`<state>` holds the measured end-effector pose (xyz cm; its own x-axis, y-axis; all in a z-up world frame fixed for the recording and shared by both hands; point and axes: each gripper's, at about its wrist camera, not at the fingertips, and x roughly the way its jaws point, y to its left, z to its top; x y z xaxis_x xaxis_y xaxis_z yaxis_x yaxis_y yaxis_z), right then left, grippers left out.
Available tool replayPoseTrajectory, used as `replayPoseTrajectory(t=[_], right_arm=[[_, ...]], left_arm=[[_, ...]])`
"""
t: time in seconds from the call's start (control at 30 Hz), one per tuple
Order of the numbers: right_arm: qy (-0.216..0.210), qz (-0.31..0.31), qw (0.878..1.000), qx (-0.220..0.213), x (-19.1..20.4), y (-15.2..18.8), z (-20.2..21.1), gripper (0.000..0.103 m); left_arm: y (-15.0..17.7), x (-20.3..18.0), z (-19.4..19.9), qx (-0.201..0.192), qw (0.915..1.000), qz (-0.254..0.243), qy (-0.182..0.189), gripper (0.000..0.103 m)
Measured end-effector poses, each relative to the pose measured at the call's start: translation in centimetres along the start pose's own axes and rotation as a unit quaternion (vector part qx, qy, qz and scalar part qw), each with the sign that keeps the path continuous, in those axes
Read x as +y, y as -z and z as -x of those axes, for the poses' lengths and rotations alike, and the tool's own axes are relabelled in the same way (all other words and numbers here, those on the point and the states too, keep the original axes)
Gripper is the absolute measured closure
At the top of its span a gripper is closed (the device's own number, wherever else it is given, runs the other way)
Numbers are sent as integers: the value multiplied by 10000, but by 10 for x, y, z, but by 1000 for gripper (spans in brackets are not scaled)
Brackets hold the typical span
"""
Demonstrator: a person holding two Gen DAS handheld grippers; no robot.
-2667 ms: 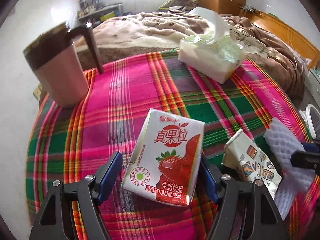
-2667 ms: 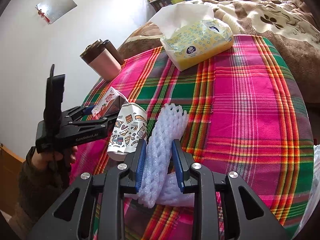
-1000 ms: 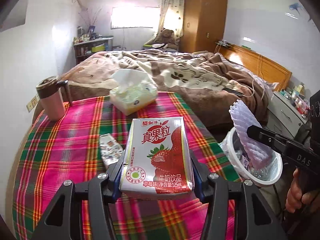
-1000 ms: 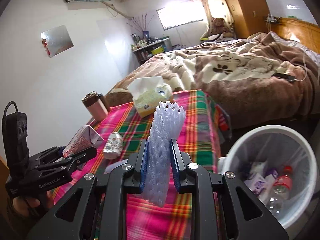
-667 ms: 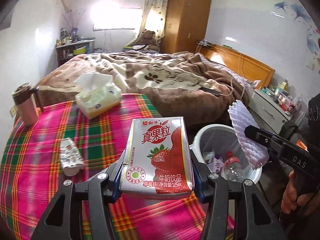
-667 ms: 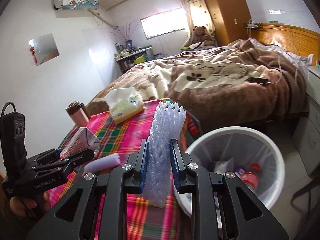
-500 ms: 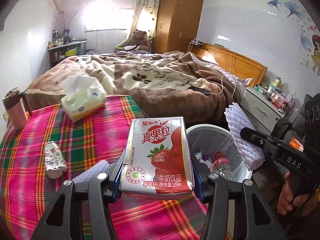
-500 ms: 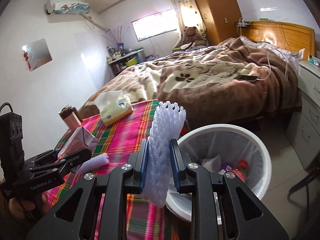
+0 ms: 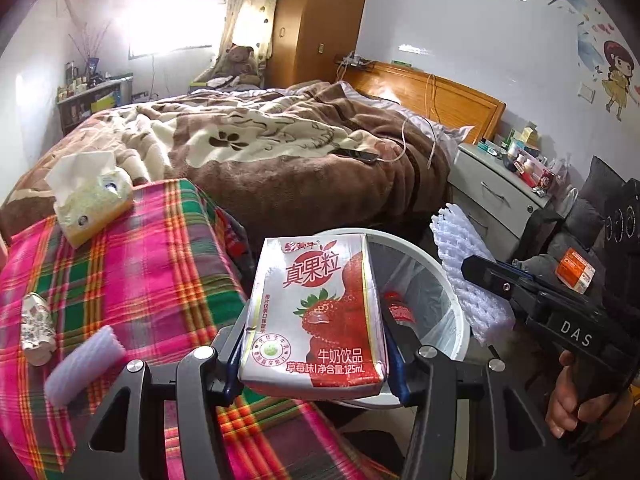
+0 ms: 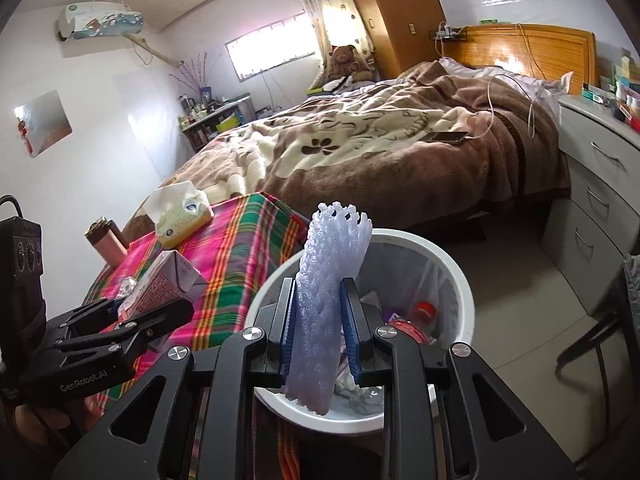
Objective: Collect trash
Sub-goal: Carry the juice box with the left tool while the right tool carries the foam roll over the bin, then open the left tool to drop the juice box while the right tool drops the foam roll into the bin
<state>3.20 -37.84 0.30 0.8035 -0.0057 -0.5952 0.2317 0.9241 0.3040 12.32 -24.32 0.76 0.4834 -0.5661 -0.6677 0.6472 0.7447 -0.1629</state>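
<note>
My left gripper (image 9: 316, 344) is shut on a strawberry milk carton (image 9: 320, 312) and holds it at the near rim of the white trash bin (image 9: 460, 320). My right gripper (image 10: 320, 320) is shut on a white foam fruit net (image 10: 328, 292) and holds it upright over the bin (image 10: 452, 264), which has a bottle and other trash inside. The net and right gripper also show in the left wrist view (image 9: 468, 280). The carton and left gripper show in the right wrist view (image 10: 164, 288).
A plaid-covered table (image 9: 132, 264) holds a tissue box (image 9: 92, 204), a crumpled patterned cup (image 9: 36, 328) and another foam net (image 9: 84, 364). A pink mug (image 10: 108, 244) stands at its far side. A bed (image 9: 260, 148) and grey drawers (image 10: 600, 200) flank the bin.
Both grippers have swung right from the table toward the bin, carrying the carton and the foam net. The net now hangs over the bin's opening.
</note>
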Motion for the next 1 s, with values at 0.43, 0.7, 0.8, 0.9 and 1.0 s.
replayPoseTrajectory(t=[0.43,0.7,0.8,0.9,1.0], right_arm=[[160,-25,9996,241,-22,5,-9,79],[278,86,9985,461,-29,7,-19,73],[292,134,9981,520,-29,9,-19,63],[268,146,9982,508,-29,10,-19,47],[265,124,9984,487,-29,9,-17,47]], left_arm=[[-1,-24,-31,109,9999,-67,93,48],[1,-24,-41,181,9998,-12,109,39],[2,-20,-40,185,9998,39,109,39],[4,-18,-38,174,9998,55,85,38],[5,-17,-37,185,9998,84,93,38]])
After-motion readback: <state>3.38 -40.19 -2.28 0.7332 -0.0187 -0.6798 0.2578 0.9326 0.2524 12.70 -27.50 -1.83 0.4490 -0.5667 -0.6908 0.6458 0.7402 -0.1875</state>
